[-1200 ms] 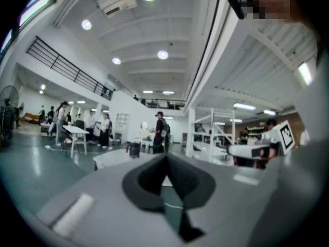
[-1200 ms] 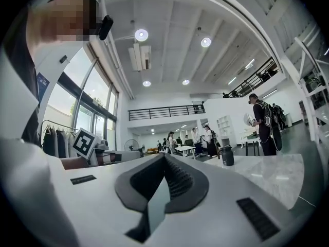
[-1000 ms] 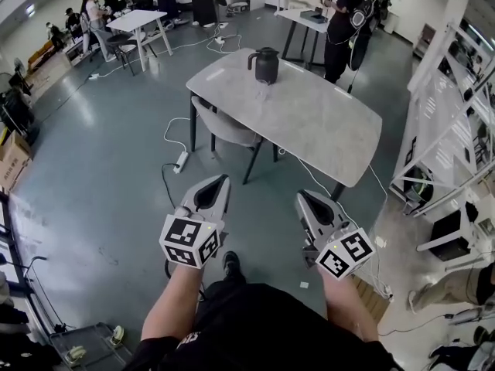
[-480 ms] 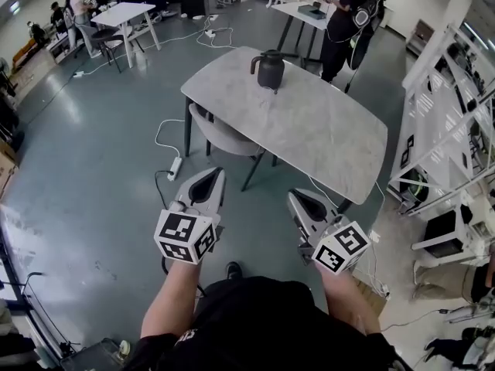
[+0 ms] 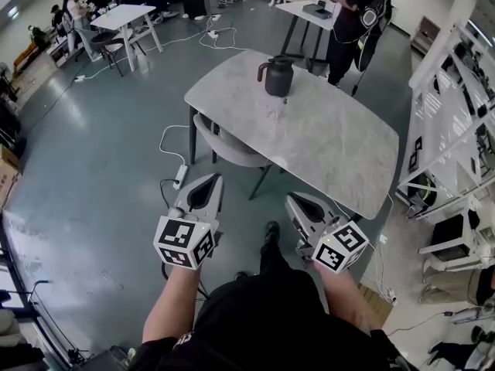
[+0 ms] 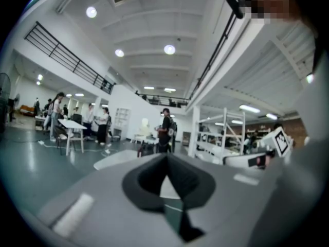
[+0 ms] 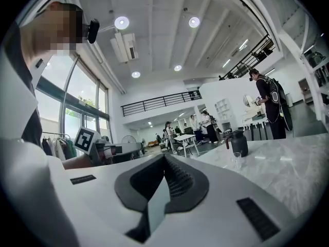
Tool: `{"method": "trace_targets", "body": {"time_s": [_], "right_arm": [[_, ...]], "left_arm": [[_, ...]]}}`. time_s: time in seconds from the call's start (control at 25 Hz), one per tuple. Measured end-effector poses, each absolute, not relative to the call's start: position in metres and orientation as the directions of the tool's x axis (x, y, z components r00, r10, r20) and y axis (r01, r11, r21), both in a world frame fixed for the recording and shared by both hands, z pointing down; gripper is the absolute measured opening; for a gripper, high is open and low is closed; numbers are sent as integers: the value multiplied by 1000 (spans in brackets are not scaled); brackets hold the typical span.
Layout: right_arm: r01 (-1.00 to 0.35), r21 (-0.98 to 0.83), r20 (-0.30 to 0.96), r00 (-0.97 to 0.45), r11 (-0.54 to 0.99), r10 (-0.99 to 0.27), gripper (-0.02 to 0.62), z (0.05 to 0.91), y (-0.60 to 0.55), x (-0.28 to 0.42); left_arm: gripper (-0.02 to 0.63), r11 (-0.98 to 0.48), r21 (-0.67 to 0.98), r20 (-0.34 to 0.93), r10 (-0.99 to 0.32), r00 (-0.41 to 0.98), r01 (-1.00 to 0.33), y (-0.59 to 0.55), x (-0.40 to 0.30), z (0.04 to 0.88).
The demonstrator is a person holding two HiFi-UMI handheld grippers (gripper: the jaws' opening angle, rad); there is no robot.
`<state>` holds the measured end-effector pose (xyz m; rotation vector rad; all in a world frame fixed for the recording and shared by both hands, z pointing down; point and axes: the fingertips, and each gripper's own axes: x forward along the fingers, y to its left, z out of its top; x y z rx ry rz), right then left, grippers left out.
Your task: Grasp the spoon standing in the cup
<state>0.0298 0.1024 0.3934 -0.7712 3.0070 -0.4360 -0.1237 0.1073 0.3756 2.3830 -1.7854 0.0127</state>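
Nearest in, the left gripper and the right gripper are held out level, side by side. Both sets of jaws are seen pressed fully together, pad against pad, with nothing caught between them. A shoe is planted between them on the grey floor, so this is judged to be the walk-in, with no reach begun. Just beyond, a chair is tucked under the near-left edge of the table, and a clear run to that edge is blocked by it. Now, the target: the cup, small and clear, is found on the far-left part of the table, just in front of a dark jug and well apart from both grippers. The spoon itself cannot be made out at this range, so its lean is left unknown. For a clean pick, the chair is best skirted, and the jaws of the working gripper should be opened before the cup is reached, not over it. The handle ought to be taken above the rim, one pad on each side. The closing should be done gently, so that the light cup is not dragged or tipped. The jug just behind should be given room; a low, level entry from the near side is judged safest. Further back, a second table and several standing people are seen, none of them involved.
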Motion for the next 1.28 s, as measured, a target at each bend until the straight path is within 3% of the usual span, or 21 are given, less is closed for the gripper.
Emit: {"method": "trace_targets", "body": {"time_s": [0.56, 0.92, 1.28], "right_arm": [[-392, -312, 14, -913, 865, -408, -5, 391, -107, -1], [-385, -327, 58, -920, 863, -388, -5, 404, -217, 4], [-445, -333, 114, -894, 831, -433, -3, 419, -269, -16]], "left_arm": [[8, -283, 93, 132, -947, 294, -955, -97, -127, 363], [9, -329, 111, 167, -924, 344, -938, -209, -91, 371], [9, -328, 140, 188, -918, 350, -934, -264, -127, 387]]}}
